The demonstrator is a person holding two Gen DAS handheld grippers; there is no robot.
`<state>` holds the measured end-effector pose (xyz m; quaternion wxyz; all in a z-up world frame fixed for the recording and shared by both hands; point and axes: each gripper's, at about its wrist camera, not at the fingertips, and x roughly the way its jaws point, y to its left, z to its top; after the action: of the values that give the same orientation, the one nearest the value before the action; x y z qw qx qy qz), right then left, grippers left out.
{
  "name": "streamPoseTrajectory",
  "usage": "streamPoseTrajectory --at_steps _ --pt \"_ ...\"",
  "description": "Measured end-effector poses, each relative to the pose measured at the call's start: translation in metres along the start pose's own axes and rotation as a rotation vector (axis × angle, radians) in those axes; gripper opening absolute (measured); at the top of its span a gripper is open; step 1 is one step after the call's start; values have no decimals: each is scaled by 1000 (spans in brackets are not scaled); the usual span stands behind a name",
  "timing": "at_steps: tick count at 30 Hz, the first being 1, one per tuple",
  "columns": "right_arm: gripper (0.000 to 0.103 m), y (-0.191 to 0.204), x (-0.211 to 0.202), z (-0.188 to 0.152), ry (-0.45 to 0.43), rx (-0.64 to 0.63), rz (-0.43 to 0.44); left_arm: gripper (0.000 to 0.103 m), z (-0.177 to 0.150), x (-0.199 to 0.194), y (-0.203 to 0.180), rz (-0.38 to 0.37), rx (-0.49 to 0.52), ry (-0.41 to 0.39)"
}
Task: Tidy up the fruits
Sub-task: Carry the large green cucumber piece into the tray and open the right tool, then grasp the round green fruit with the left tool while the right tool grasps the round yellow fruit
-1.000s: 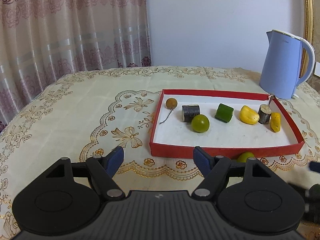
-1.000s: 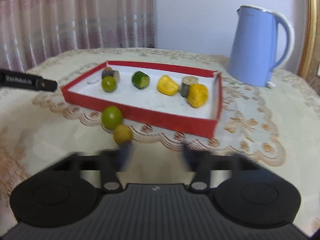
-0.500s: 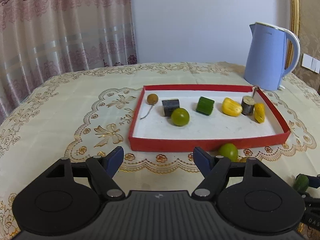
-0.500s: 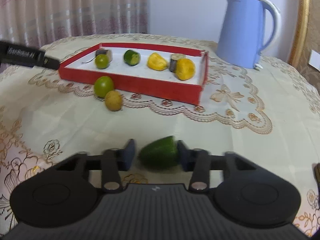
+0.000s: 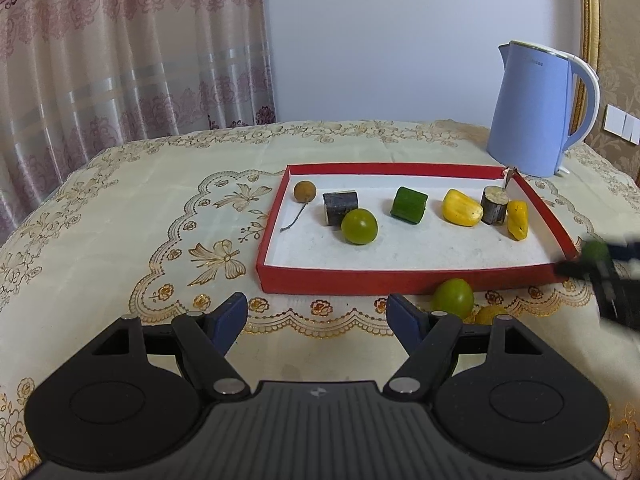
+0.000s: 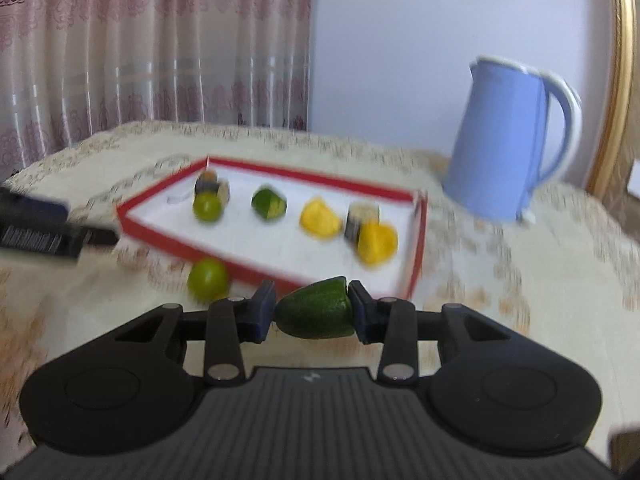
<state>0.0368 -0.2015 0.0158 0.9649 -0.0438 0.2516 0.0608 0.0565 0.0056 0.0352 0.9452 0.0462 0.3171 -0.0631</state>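
- Green fruit chunk (image 6: pixel 315 313) is clamped in our right gripper (image 6: pixel 312 315); its jaws just closed on it.
- We'd lift it clear of the red tray (image 6: pixel 416 248) wall, then lower gently into bare white floor.
- Left gripper (image 5: pixel 316 318) hangs open, holding nothing.

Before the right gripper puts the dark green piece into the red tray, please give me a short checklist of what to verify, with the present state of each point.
1. Grip: the right gripper has just closed, and both pads press on the dark green piece. Ok.
2. Piece clear of the cloth: it looks lifted, but the right wrist picture is blurred. Cannot tell.
3. Free space in the red tray: the near white floor is bare in front of the row of pieces. Ok.
4. Left gripper out of the way: open, holding nothing, before the tray's near wall. Ok.
5. Loose fruit: a round green fruit and a yellow fruit lie outside the near wall. Not ok.
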Motion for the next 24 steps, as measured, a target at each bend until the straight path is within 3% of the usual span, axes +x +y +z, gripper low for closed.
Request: streamPoseTrajectory --at_steps 7,13,15,17,19,22,24 --pt "37 -15 68 50 -8 39 -5 76 -5 -6 5 20 -3 6" --pt "40 -26 133 64 71 88 -54 76 -7 -8 7 31 -2 12" --pt "57 -27 137 61 99 109 -72 76 -8 -10 8 21 -2 8" --pt "80 -24 118 51 62 110 -77 76 -8 -10 10 -5 -9 -1" --pt "93 -21 95 42 30 124 -93 76 -8 -9 10 -32 -16 -2" --pt "103 -20 61 26 19 165 -97 76 -7 -6 6 -66 -22 -3" --pt "103 -21 40 13 17 205 -116 76 -7 -3 1 -85 -15 -10"
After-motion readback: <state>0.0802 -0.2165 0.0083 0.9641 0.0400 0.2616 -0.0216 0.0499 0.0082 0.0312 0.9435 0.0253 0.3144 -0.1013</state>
